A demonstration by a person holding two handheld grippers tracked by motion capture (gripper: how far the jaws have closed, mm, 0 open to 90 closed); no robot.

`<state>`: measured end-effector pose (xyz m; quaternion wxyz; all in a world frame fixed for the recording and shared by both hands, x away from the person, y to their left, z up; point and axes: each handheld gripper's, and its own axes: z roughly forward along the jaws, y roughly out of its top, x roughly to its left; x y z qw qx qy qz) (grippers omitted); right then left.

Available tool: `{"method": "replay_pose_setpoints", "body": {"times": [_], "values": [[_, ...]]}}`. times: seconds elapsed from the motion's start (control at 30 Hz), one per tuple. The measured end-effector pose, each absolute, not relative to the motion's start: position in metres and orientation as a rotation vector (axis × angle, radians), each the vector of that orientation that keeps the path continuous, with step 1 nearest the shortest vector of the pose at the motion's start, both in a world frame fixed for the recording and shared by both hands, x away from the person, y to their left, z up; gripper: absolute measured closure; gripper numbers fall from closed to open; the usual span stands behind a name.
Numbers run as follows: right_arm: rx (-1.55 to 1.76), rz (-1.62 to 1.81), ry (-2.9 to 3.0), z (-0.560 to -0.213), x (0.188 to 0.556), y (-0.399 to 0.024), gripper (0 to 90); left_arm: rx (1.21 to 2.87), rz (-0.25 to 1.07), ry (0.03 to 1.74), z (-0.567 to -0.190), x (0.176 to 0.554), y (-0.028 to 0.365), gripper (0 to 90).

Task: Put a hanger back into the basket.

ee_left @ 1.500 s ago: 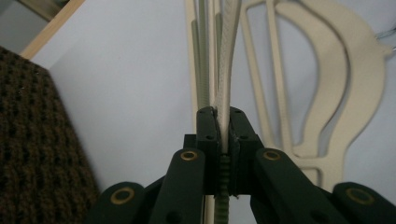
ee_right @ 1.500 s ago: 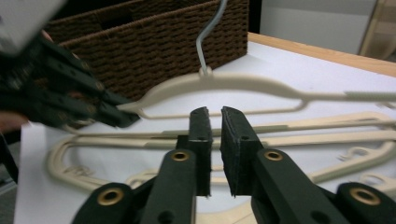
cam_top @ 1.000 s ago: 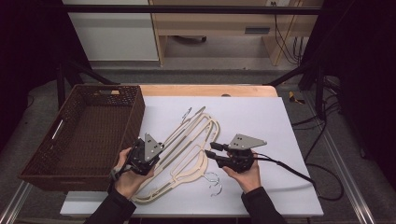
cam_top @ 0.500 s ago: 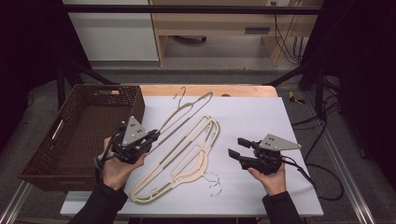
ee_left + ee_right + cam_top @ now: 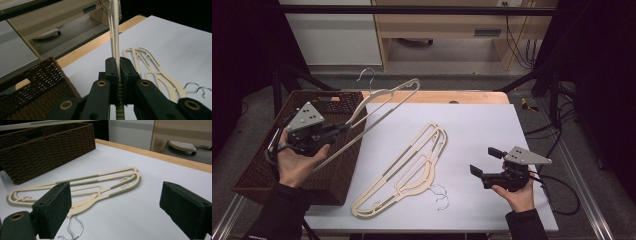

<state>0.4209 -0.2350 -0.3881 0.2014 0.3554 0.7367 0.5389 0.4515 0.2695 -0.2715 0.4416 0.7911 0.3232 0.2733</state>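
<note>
The lifted hanger (image 5: pixel 382 107) hangs in the air over the near edge of the basket (image 5: pixel 272 175), pinched on one thin bar by the left gripper (image 5: pixel 343 128), whose jaws are clamped tight on it. Held so near one end, it could swing or twist in the pads, and its wire hook (image 5: pixel 368 76) might catch the basket's rim on the way in. The right gripper (image 5: pixel 484 161) waits over the white table (image 5: pixel 512 125), its jaws having just been opening, nothing between them. Count: one hanger lifted, two stacked hangers (image 5: pixel 412 167) on the table, one basket, two grippers.
</note>
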Motion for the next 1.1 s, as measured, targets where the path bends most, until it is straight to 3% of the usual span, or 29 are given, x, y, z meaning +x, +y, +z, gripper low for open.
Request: {"method": "replay_pose_setpoints", "body": {"times": [0.37, 1.1], "values": [[1.009, 1.472, 2.047, -0.388, 0.417, -0.244, 6.8, 1.936, 0.719, 0.845, -0.27, 0.462, 0.321, 85.7], [1.013, 1.444, 2.061, -0.39, 0.418, -0.246, 6.7, 1.907, 0.718, 0.981, -0.304, 0.456, 0.425, 85.6]]}}
